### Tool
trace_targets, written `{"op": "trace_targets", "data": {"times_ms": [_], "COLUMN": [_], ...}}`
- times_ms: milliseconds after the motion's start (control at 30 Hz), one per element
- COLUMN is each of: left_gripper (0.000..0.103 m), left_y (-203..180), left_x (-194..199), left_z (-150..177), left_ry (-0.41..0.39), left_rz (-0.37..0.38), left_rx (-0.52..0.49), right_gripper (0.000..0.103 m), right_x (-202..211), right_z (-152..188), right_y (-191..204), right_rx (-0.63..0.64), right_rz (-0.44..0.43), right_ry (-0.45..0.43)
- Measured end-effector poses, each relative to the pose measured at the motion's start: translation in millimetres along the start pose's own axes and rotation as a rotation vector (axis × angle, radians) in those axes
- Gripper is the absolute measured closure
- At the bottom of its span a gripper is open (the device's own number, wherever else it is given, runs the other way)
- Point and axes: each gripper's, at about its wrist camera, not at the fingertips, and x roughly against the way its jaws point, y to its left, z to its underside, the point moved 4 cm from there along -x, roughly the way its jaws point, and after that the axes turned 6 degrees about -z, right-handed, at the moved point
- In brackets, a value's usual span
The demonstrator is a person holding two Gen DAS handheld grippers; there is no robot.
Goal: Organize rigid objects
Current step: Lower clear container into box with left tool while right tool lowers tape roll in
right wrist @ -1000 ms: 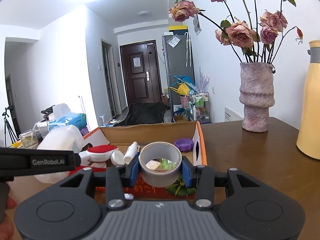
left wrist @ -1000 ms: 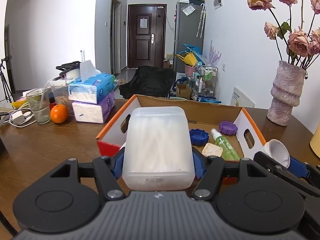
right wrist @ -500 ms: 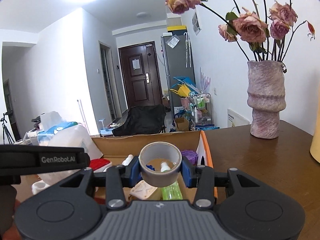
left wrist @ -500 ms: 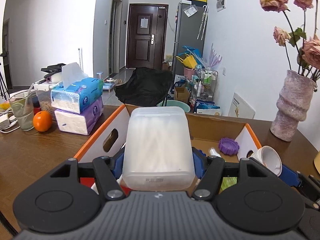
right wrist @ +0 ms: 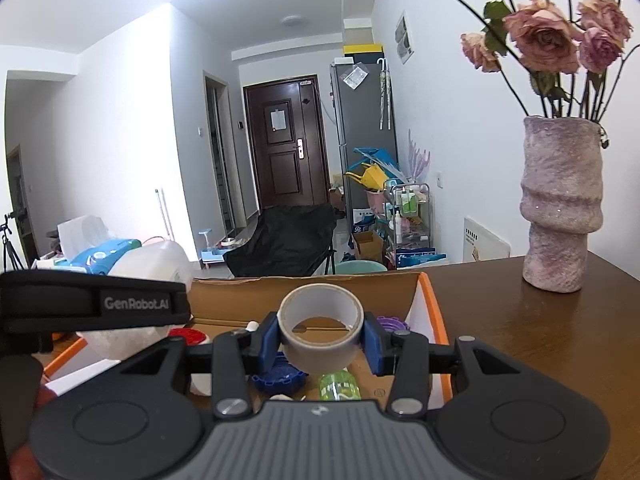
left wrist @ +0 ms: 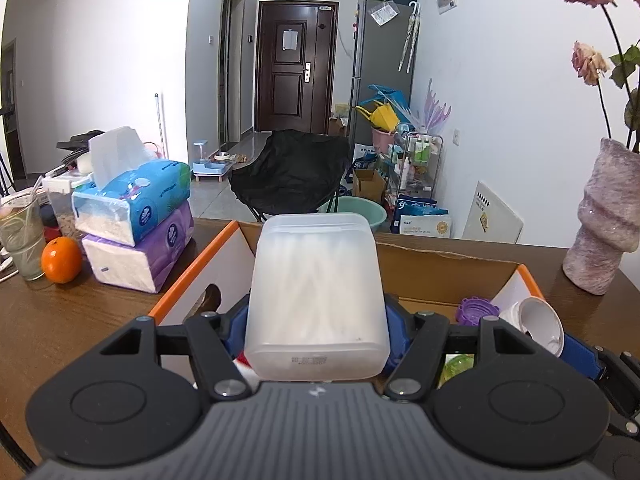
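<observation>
Gleaming translucent white plastic box (left wrist: 316, 296), cotton swabs inside.

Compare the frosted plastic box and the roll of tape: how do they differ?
The frosted plastic box is a rounded, closed, translucent white block; the roll of tape is an open grey ring. The box looks bulkier between its pads than the tape. Both are clamped in a hand-held gripper over the cardboard box.
</observation>
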Motion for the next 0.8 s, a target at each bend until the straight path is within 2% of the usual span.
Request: {"op": "trace_targets", "data": {"times_ms": [233,300,367,433,467,600,800], "left_gripper": [0.036,0.024,0.006,0.0,0.0,0.0,0.0], "left_y": [-1.7,-0.4,2.7,5.7,7.7,12.4,22.0], "left_x": [-16.5,-18.8,-16.8,-14.4,-13.0,-11.3,6.1], "left_z": [-1.5,-0.4,-1.8,-4.3,-5.4,-6.9,-9.7], "left_ry": [0.018,0.025,0.005,-0.007,-0.009,0.009,-0.017], "left_rz": [-0.004,-0.01,-0.025,-0.03,-0.033,-0.028,-0.03], "left_rx": [-0.053,-0.056,-0.055,-0.049,-0.043,-0.036,-0.028], "right_gripper": [0.061,0.06,0.048,0.008,0.002,0.0,0.0], "right_x": [-15.3,-18.9,-20.9,-19.0,-16.1,-7.2,6.8], "right_z": [-3.3,-2.4,-2.1,-3.2,-4.3,-10.8,-17.7], "right_y": [-1.6,-2.2,-2.9,-4.3,-5.6,-9.6,-7.6], "right_rx": [0.021,0.028,0.039,0.046,0.049,0.048,0.051], "right_rz": [-0.011,-0.012,-0.008,0.008,0.021,0.031,0.011], "right_ry": [0.03,0.052,0.07,0.071,0.058,0.035,0.028]}}
